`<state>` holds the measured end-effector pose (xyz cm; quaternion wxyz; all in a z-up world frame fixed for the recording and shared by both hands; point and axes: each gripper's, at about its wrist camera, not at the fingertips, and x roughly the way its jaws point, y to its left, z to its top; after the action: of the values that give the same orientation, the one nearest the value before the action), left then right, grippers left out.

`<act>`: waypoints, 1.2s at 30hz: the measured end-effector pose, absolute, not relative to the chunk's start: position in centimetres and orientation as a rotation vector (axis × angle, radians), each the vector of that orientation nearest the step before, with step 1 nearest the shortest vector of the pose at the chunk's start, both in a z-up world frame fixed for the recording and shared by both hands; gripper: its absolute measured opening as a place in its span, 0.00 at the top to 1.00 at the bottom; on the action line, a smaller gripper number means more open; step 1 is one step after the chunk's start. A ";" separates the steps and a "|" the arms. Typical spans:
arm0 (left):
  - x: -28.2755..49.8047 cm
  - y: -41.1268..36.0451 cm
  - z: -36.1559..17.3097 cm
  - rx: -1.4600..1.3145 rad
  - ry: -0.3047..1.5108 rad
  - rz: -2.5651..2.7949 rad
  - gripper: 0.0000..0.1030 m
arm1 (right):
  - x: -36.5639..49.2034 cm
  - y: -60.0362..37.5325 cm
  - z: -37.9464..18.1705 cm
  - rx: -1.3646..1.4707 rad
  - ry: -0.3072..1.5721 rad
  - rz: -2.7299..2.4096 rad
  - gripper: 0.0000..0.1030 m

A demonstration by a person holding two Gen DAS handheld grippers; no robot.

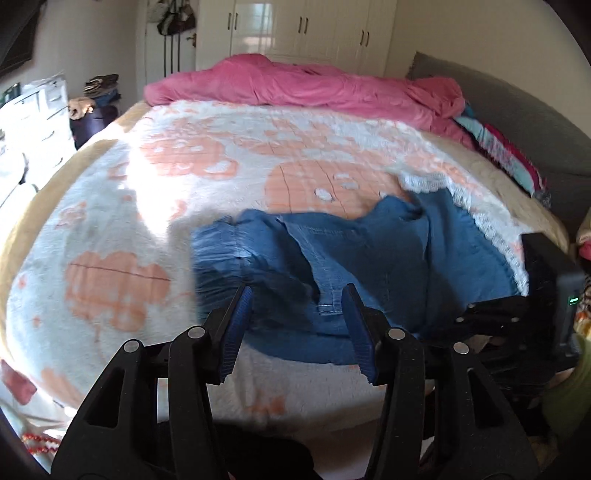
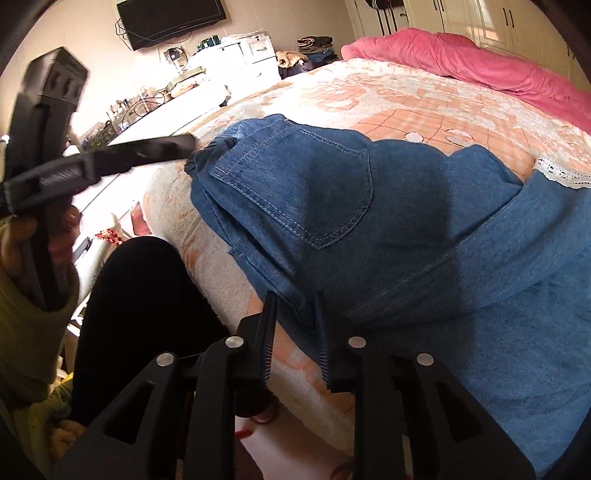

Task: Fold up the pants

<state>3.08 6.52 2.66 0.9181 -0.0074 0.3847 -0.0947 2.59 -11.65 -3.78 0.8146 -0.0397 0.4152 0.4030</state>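
Blue denim pants (image 1: pixel 369 258) lie bunched on the white and peach blanket (image 1: pixel 147 206) near the bed's front edge. In the right wrist view the pants (image 2: pixel 388 229) show a back pocket facing up and a white lace hem at the right. My left gripper (image 1: pixel 297 295) is open, its blue-padded fingers just above the near edge of the pants, holding nothing. My right gripper (image 2: pixel 295 302) is open with a narrow gap, its fingertips at the near edge of the pants. The left gripper (image 2: pixel 110 158) also shows in the right wrist view, held in a hand.
A pink duvet (image 1: pixel 314 85) is heaped at the far end of the bed. A grey headboard (image 1: pixel 517 110) stands at the right. White drawers (image 2: pixel 251 55), a cluttered desk (image 2: pixel 147 110) and a wall television (image 2: pixel 173 18) stand left of the bed. Wardrobes (image 1: pixel 303 29) line the back wall.
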 end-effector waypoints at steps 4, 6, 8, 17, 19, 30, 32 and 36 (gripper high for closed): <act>3.8 6.1 -0.8 0.046 0.877 -0.127 0.59 | 1.9 -12.8 -2.6 -0.050 0.881 0.882 0.73; 3.4 6.1 -1.1 0.066 0.856 -0.127 0.59 | 1.6 -13.5 -1.4 -0.035 0.847 0.874 0.70; 3.4 5.9 -1.2 0.088 0.852 -0.123 0.58 | 2.0 -14.1 -0.3 -0.011 0.815 0.856 0.68; 3.8 5.8 -1.6 0.098 0.849 -0.123 0.57 | 5.5 -12.3 -3.3 -0.036 0.959 0.712 0.61; 3.8 5.7 -1.7 0.107 0.851 -0.123 0.56 | 5.7 -12.5 -4.4 -0.017 0.971 0.705 0.61; 2.0 4.7 1.7 0.111 0.778 -0.121 0.50 | 4.4 -17.4 0.2 0.060 0.850 0.668 0.51; 1.7 4.0 2.7 0.105 0.760 -0.147 0.48 | 4.4 -19.1 0.8 0.078 0.831 0.620 0.51; 1.8 2.0 3.5 0.073 0.764 -0.232 0.45 | 4.6 -22.3 0.9 0.128 0.820 0.541 0.46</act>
<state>1.80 2.01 3.49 0.9208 0.0357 0.3716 -0.1130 4.56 -22.30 0.87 0.8798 0.0613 0.3935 0.2594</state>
